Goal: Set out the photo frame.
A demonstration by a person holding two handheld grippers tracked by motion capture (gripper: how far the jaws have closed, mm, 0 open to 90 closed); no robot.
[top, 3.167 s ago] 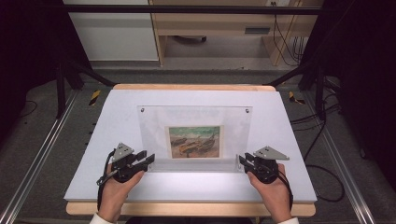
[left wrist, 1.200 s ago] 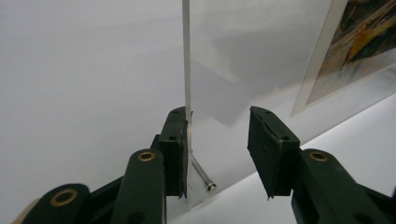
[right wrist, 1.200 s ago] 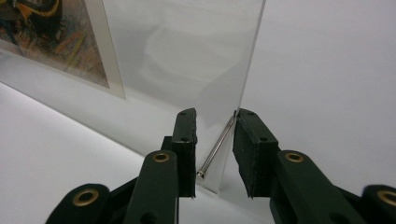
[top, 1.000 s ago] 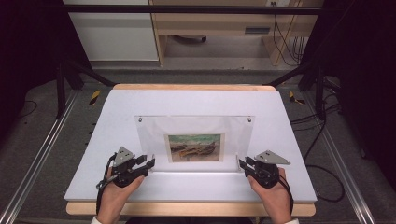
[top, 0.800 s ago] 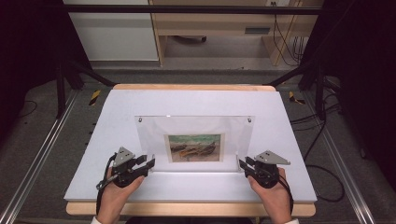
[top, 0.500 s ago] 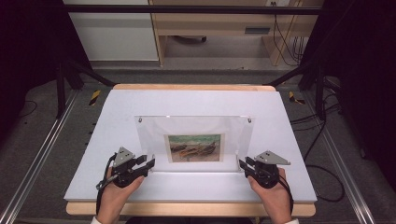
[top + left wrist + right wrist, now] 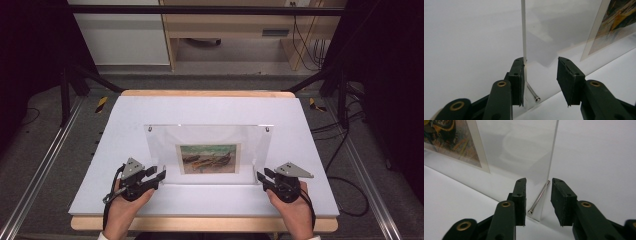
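While unlabelled, the acrylic frame holds a boat picture.

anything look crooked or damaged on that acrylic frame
Nothing stands out. The clear acrylic picture frame stands upright and square on the white table, its boat print level and centred. The left gripper and right gripper straddle its lower corners, jaws just opening; a metal pin sits intact at each.

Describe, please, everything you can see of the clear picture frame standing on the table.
The clear picture frame looks like acrylic, a wide sheet standing upright on the white table. A boat painting sits at its centre; metal pins jut at the corners. The left gripper and right gripper straddle its lower side edges, jaws just opening.
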